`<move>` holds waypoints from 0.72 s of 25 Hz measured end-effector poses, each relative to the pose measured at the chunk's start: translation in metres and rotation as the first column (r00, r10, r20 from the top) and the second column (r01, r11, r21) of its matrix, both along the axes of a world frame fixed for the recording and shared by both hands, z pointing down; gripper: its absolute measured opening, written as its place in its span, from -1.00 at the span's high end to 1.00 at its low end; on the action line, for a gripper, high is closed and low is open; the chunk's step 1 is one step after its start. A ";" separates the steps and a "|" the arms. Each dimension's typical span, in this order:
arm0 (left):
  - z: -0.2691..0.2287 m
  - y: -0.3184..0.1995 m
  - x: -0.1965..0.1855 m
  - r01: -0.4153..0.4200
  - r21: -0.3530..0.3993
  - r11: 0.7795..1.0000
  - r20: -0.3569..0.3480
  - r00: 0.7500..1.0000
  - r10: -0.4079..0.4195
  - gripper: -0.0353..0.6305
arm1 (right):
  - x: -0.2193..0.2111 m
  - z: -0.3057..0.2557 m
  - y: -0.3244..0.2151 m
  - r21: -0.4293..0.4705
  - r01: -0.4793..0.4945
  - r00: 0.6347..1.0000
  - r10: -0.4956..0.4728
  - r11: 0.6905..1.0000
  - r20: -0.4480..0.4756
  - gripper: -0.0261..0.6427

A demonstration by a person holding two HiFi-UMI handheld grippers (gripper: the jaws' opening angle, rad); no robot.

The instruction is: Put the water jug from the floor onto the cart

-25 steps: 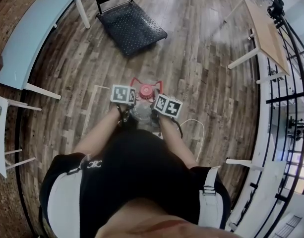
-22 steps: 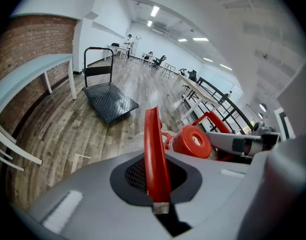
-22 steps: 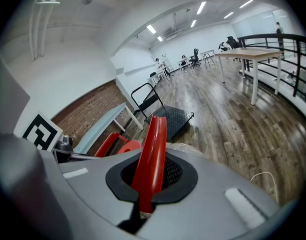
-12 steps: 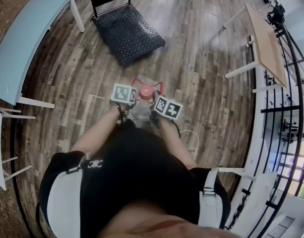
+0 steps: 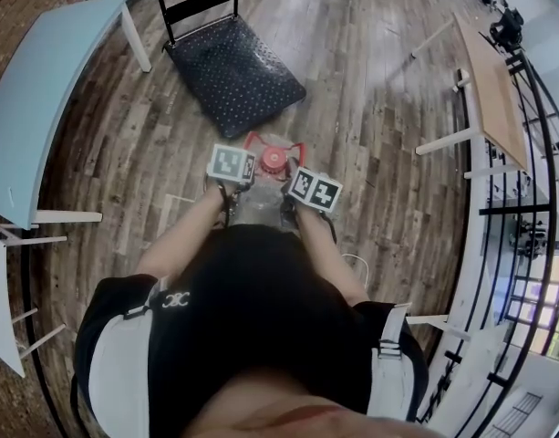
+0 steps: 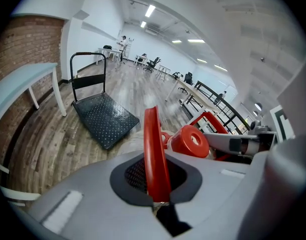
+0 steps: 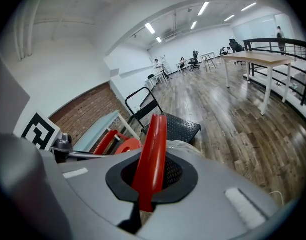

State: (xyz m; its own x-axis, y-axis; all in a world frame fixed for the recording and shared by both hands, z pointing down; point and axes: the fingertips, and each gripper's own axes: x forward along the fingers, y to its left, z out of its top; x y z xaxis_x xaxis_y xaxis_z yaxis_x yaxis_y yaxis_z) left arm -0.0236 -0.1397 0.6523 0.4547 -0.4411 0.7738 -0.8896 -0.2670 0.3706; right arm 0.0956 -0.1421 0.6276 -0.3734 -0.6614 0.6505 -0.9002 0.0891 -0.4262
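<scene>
The clear water jug (image 5: 261, 199) with a red cap (image 5: 273, 159) hangs off the floor between my two grippers, right in front of the person's body. My left gripper (image 6: 155, 184) is shut on the jug's red handle (image 6: 153, 149), and the red cap (image 6: 190, 141) shows just beyond it. On the other side, my right gripper (image 7: 148, 184) is shut on a second red handle (image 7: 152, 154). The black flat cart (image 5: 229, 71) with its upright push bar stands ahead, a short way beyond the jug. It also shows as the cart (image 6: 103, 119) and the cart (image 7: 175, 126).
A light blue table (image 5: 42, 89) runs along the brick wall at the left. A wooden table (image 5: 489, 71) and a black railing (image 5: 534, 162) stand at the right. A white cable (image 5: 363, 265) lies on the wooden floor behind the right arm.
The person has walked forward with the jug held in both grippers. The cart now sits closer to the jug in the head view. Both grips look unchanged.
</scene>
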 end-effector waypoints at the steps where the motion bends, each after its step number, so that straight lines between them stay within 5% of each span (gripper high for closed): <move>1: -0.002 -0.008 -0.004 0.001 0.006 1.000 -0.003 1.000 -0.001 0.88 | -0.002 -0.003 -0.009 0.007 -0.001 1.000 0.001 1.000 0.002 0.87; 18: -0.003 -0.108 -0.044 0.065 0.071 0.995 0.046 0.997 -0.068 0.87 | -0.041 -0.006 -0.118 0.033 0.093 0.996 -0.093 0.995 -0.001 0.87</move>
State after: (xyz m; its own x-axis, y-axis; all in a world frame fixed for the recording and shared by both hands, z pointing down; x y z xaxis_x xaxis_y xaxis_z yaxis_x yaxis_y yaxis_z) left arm -0.0677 -0.2474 0.6489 0.3852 -0.5226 0.7606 -0.9227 -0.2304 0.3090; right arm 0.0547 -0.2597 0.6216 -0.4347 -0.6450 0.6285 -0.8872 0.1869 -0.4218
